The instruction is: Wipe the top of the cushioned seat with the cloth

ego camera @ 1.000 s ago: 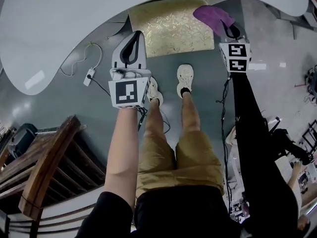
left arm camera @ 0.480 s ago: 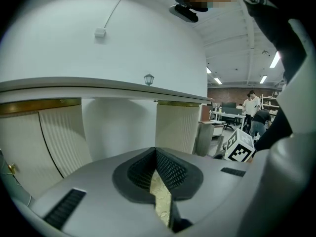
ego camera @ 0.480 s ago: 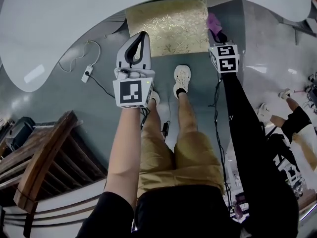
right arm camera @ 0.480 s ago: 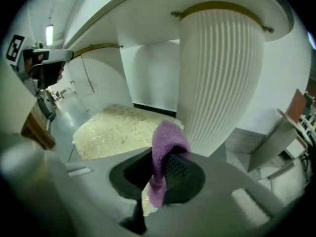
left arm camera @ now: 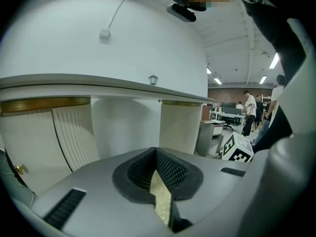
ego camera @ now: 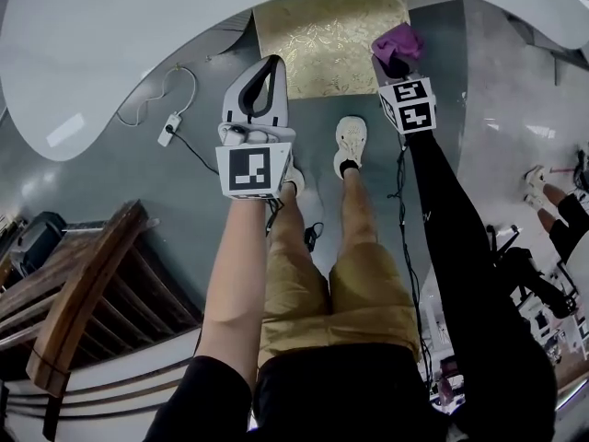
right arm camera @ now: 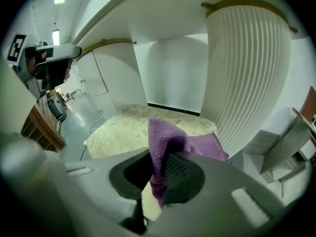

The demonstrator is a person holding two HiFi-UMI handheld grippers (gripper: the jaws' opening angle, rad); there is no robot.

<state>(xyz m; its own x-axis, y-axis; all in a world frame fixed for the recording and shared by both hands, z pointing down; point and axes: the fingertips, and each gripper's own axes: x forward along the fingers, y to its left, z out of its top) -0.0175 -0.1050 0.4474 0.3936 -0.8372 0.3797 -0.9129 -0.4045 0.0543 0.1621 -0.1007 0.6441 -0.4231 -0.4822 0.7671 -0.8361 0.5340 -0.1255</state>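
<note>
Head view: person stands on grey floor, both grippers held out ahead, feet in pale shoes [ego camera: 348, 145] just short of the seat.
Cushioned seat [ego camera: 322, 35]: gold leaf-patterned top, low, partly under the curved edge of the white table [ego camera: 92, 44].
Cloth [ego camera: 398, 42]: purple, bunched in the right gripper, at the seat's right front corner; whether it touches the top can't be told.
Right gripper [ego camera: 396, 66]: marker cube facing up, tips covered by the cloth in this view.
Right gripper view: jaws clamped on the cloth [right arm camera: 167, 142], a fold standing up between them and the rest draped over the right jaw; seat [right arm camera: 123, 130] beyond, white fluted column [right arm camera: 247, 73] at right.
Left gripper [ego camera: 261, 76]: over the floor near the seat's left front corner, apart from it.
Left gripper view: jaws closed tip to tip, nothing gripped; a strip of the gold seat [left arm camera: 160, 194] shows through the gap behind the tips.
Wooden chair [ego camera: 83, 302]: lower left, well apart from the seat.
Power cable [ego camera: 175, 109]: white, loose on the floor left of the left gripper.
</note>
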